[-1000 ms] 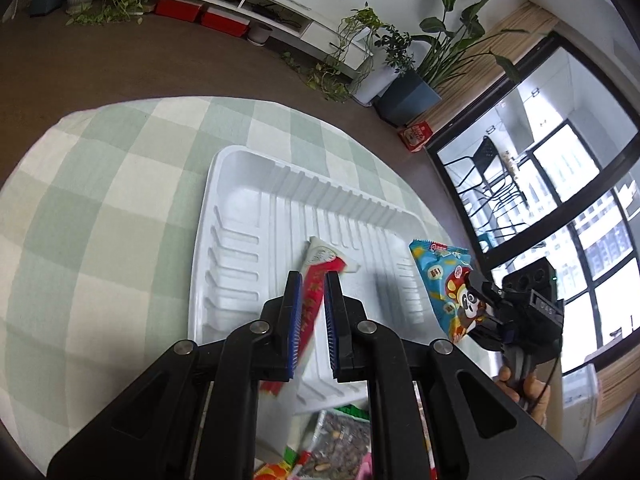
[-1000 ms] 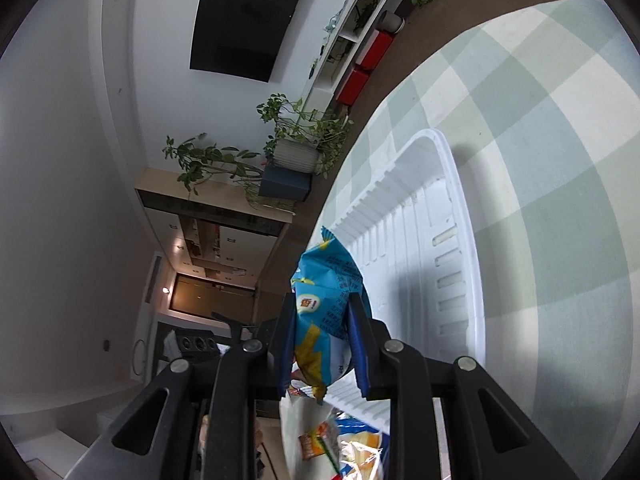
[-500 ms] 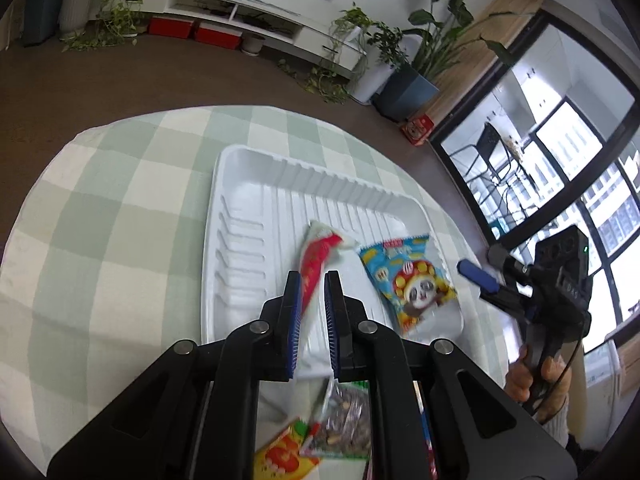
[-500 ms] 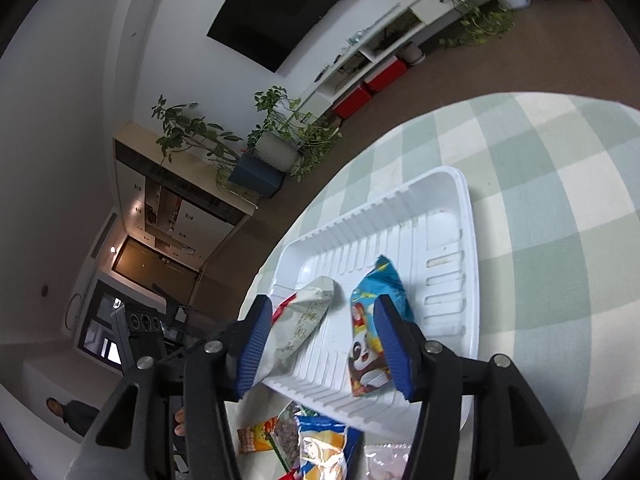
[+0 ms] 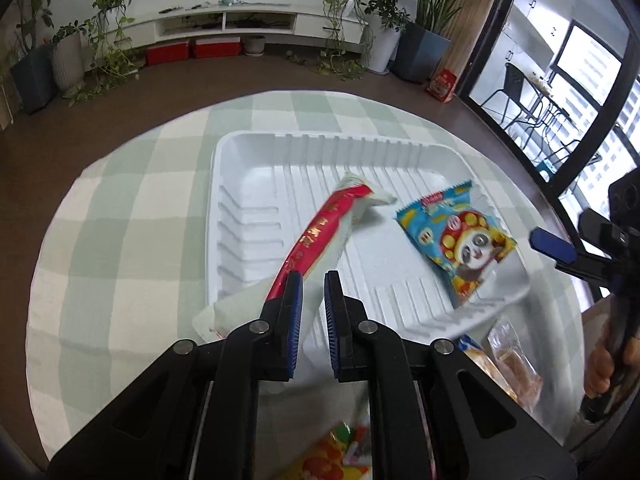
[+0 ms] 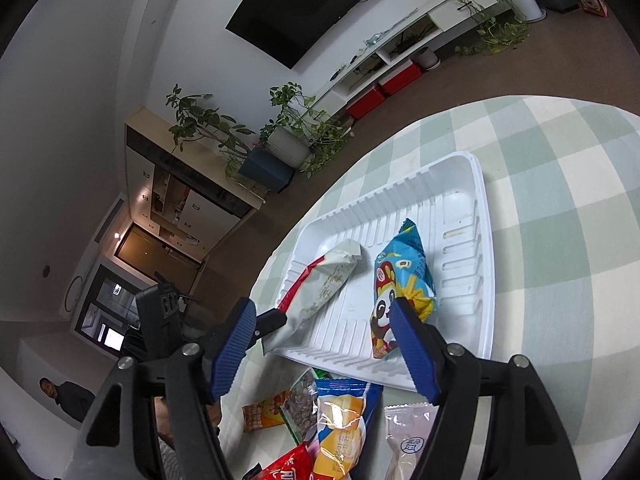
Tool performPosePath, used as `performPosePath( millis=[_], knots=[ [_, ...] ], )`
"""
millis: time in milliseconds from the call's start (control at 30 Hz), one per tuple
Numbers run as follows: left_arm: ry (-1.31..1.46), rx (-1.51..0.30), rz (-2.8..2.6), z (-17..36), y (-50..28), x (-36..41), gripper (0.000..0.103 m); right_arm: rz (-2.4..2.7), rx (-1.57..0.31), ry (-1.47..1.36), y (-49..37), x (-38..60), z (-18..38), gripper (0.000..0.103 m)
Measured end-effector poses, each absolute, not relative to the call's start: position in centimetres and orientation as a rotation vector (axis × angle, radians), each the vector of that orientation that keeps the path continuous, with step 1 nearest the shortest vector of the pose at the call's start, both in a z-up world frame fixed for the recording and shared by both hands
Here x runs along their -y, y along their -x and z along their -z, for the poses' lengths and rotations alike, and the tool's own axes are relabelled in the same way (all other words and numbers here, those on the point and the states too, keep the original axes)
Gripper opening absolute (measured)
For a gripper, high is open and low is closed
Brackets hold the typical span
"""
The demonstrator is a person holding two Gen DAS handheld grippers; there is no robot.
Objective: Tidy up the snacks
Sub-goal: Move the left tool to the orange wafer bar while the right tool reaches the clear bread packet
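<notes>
A white ribbed tray (image 5: 256, 160) (image 6: 480, 208) sits on the green-checked table. A long red-and-white snack packet (image 5: 320, 228) (image 6: 328, 280) lies in it, its near end over the tray's front rim between the narrowly parted fingers of my left gripper (image 5: 312, 280), which may still touch it. A blue panda snack bag (image 5: 460, 236) (image 6: 400, 280) lies flat in the tray's right part. My right gripper (image 6: 320, 312) is wide open and empty, held above the tray's near edge; it shows in the left wrist view (image 5: 556, 246) at the right.
Several loose snack packs (image 6: 340, 412) (image 5: 508, 364) lie on the table in front of the tray. The round table's edge (image 5: 120, 136) drops to a brown floor. Plants and a white TV shelf (image 5: 224, 24) stand far behind.
My right gripper let go of the blue panda bag into the tray, opened wide and pulled back. My left gripper drew back along the red-and-white packet, which now rests in the tray.
</notes>
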State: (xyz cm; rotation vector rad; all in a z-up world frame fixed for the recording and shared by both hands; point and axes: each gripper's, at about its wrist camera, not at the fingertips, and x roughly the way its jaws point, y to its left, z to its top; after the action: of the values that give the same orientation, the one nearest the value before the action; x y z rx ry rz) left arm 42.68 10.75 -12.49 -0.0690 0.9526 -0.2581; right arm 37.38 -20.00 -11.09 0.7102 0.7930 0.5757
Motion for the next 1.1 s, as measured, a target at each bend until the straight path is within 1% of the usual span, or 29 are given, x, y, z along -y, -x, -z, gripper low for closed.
performPosePath(
  millis=[133,233,433,533,667,767,1100],
  knots=[
    [0.054,-0.936,0.223,12.7,-44.4,-10.5,0.010,-0.572,-0.802,-0.703,-37.3,20.2,11.3,0.074],
    [0.061,-0.920,0.216,12.1,-44.2,-10.7,0.010,-0.563,-0.806,-0.686,-37.1,20.2,11.0,0.074],
    [-0.010,-0.842,0.246,9.3,-39.1,-10.9,0.010,-0.547,-0.794,-0.579,-34.8,19.7,9.4,0.076],
    [-0.024,-0.841,0.280,8.9,-36.0,-11.3,0.010,-0.527,-0.790,-0.490,-32.4,19.0,8.7,0.078],
    [-0.088,-0.885,0.298,9.9,-32.7,-11.6,0.010,-0.487,-0.808,-0.366,-29.1,17.9,8.9,0.079],
    [-0.130,-0.921,0.307,11.2,-30.9,-11.5,0.011,-0.459,-0.842,-0.305,-27.4,17.3,10.1,0.079],
    [-0.238,-0.992,0.350,13.7,-28.4,-10.4,0.010,-0.389,-0.889,-0.156,-26.4,16.1,11.9,0.079]
  ],
)
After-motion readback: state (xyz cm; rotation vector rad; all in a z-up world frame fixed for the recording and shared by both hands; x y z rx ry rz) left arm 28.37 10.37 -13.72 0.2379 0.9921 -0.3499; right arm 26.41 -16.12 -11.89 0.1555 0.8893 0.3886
